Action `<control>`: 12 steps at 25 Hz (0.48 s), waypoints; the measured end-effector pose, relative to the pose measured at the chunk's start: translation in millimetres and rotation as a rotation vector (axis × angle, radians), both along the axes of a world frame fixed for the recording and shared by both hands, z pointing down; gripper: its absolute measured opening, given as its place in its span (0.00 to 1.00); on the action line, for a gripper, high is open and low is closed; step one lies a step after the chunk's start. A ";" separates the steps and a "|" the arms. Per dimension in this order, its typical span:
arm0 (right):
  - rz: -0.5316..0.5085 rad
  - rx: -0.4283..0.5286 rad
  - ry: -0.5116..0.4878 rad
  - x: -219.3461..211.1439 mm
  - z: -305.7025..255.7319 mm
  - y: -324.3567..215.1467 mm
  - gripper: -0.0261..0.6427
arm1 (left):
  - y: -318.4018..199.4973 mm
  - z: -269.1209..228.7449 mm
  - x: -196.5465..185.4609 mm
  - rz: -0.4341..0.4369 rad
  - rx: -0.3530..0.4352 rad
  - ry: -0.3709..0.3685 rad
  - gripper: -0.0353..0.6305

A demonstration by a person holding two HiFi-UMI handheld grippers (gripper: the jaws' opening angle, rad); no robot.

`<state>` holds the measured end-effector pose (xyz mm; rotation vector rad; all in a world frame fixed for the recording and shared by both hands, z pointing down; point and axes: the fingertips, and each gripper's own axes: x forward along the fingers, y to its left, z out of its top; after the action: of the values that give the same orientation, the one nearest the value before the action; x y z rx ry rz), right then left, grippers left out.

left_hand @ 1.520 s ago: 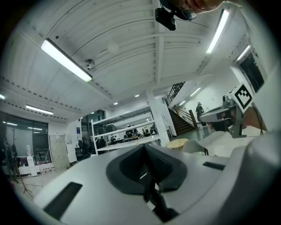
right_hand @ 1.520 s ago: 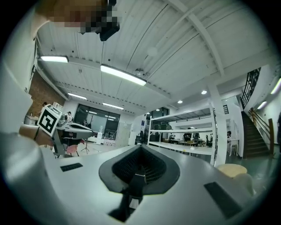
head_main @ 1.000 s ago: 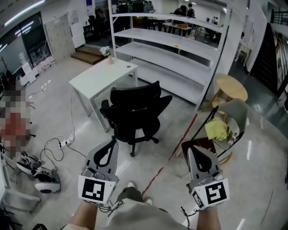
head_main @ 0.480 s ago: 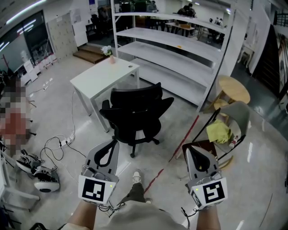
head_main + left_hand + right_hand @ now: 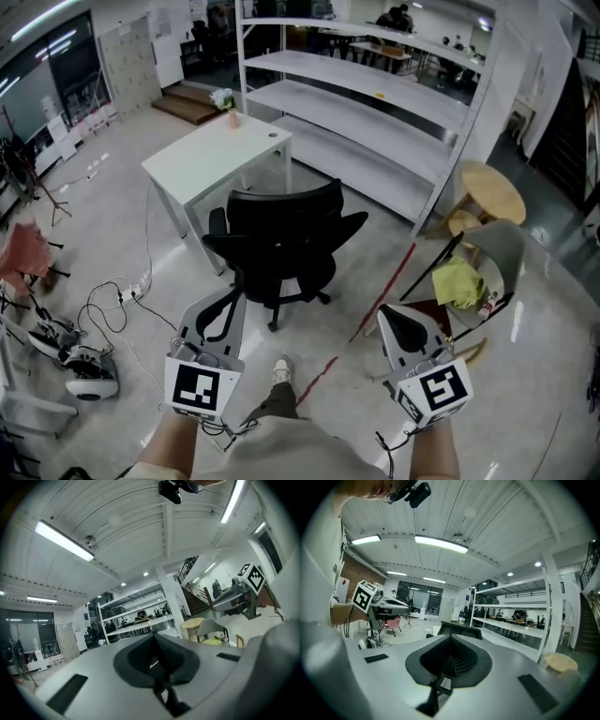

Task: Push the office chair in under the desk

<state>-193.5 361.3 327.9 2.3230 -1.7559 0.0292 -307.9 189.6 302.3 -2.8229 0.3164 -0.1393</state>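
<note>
Down on the glossy floor, the black office chair [image 5: 281,248] stands pulled out from the white desk [image 5: 202,159], backrest turned toward the person and seat facing the desk's near end. It sits close to the desk but not tucked under it. A small vase of flowers [image 5: 227,105] stands at the desk's far corner, and long white shelving [image 5: 375,103] runs behind.

The person holds both tools out low, one on each side of the chair's back and short of it. The left gripper [image 5: 228,305] points at the chair's left side, jaws clenched tight with nothing between them. The right gripper [image 5: 396,326] is off to the chair's right, well apart from it, jaws pressed together too, and empty. From the right gripper view, the top of the chair's backrest peeks just above the closed jaws.

A shoe [image 5: 278,370] shows between the two grippers, beside a red line [image 5: 384,286] on the floor. To the right, a grey chair [image 5: 497,248] carries a yellow cloth [image 5: 457,281], with a round wooden table [image 5: 492,187] behind it. On the left, cables [image 5: 112,305] sprawl across the floor.
</note>
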 end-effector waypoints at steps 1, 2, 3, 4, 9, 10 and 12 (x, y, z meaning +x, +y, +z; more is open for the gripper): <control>-0.006 -0.005 -0.008 5.3 2.4 -6.1 0.05 | -5.9 3.1 5.8 0.002 0.005 -0.009 0.06; -0.010 -0.013 -0.011 10.7 4.8 -12.4 0.05 | -11.9 6.9 11.7 0.004 0.011 -0.021 0.06; -0.012 -0.022 -0.012 16.0 7.1 -18.8 0.05 | -17.8 10.7 17.5 0.006 0.016 -0.033 0.06; -0.013 -0.032 -0.013 21.2 9.3 -25.4 0.05 | -23.9 14.3 23.1 0.006 0.020 -0.043 0.06; -0.022 -0.078 -0.014 51.8 19.0 -61.0 0.05 | -53.9 35.7 55.0 0.019 0.049 -0.127 0.07; -0.028 -0.095 -0.016 58.2 22.8 -68.8 0.05 | -59.2 38.8 62.1 0.028 0.057 -0.137 0.08; -0.054 -0.139 -0.033 69.0 32.5 -86.2 0.08 | -70.7 45.4 75.0 0.042 0.075 -0.159 0.11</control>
<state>-124.4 275.1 360.5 2.1895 -1.7712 0.1759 -232.9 118.8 347.8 -2.7214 0.2212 -0.3328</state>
